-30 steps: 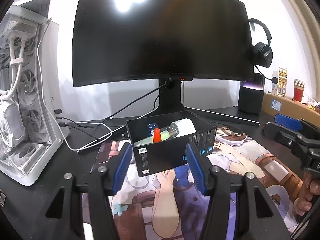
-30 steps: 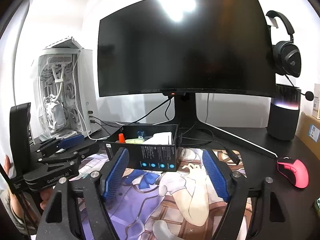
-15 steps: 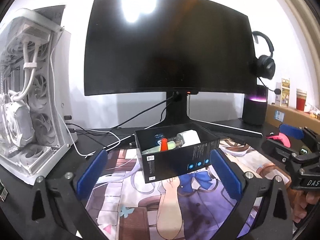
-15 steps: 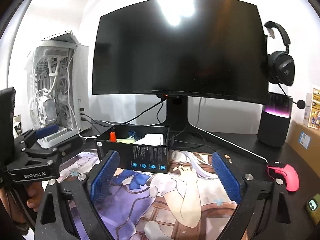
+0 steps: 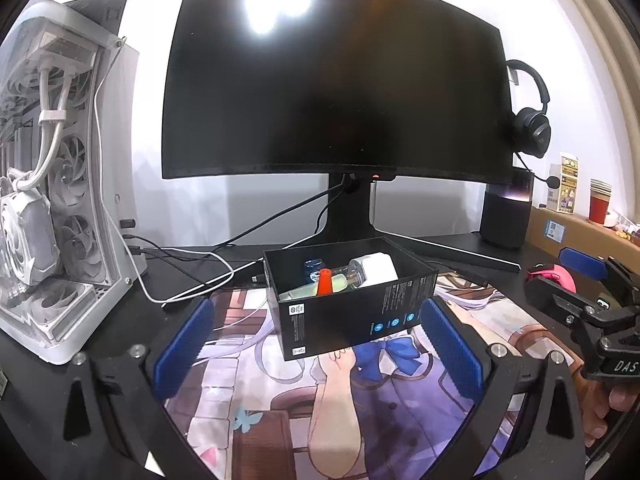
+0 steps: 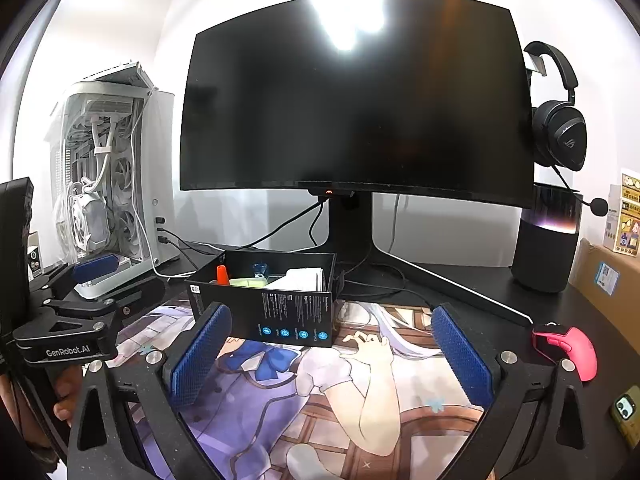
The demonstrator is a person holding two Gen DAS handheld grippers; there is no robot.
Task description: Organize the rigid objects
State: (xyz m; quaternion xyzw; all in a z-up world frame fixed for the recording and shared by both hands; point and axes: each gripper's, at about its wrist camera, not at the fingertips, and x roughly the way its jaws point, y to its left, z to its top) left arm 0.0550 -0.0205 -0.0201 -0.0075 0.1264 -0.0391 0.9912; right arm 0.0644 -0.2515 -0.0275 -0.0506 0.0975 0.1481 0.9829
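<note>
Left hand-held gripper (image 5: 316, 344) now spread wide, pads well apart, nothing between them; a second ago much narrower, flanking the near corner of the black box (image 5: 352, 300). Pulled back a little since then. Right hand-held gripper (image 6: 330, 356) also wide apart and empty, slightly more spread than a second ago.

Black box on the printed desk mat (image 5: 360, 400) on the table (image 6: 500, 292), in front of the monitor stand (image 5: 352, 216), lid off. Inside: orange cone-shaped piece (image 5: 325, 281), pale green item (image 5: 304, 288), white block (image 5: 378, 270), small blue thing (image 5: 313, 270) toward the back. Exact identities too small to tell.

Widening plus retreat reads as a release: probably last item dropped or box just positioned. No loose rigid items visible on the mat near the box. Pink mouse (image 6: 566, 348) and phone (image 6: 628, 412) off to the right, likely not task items, unsure.

Task judged close to done, or between picks.
</note>
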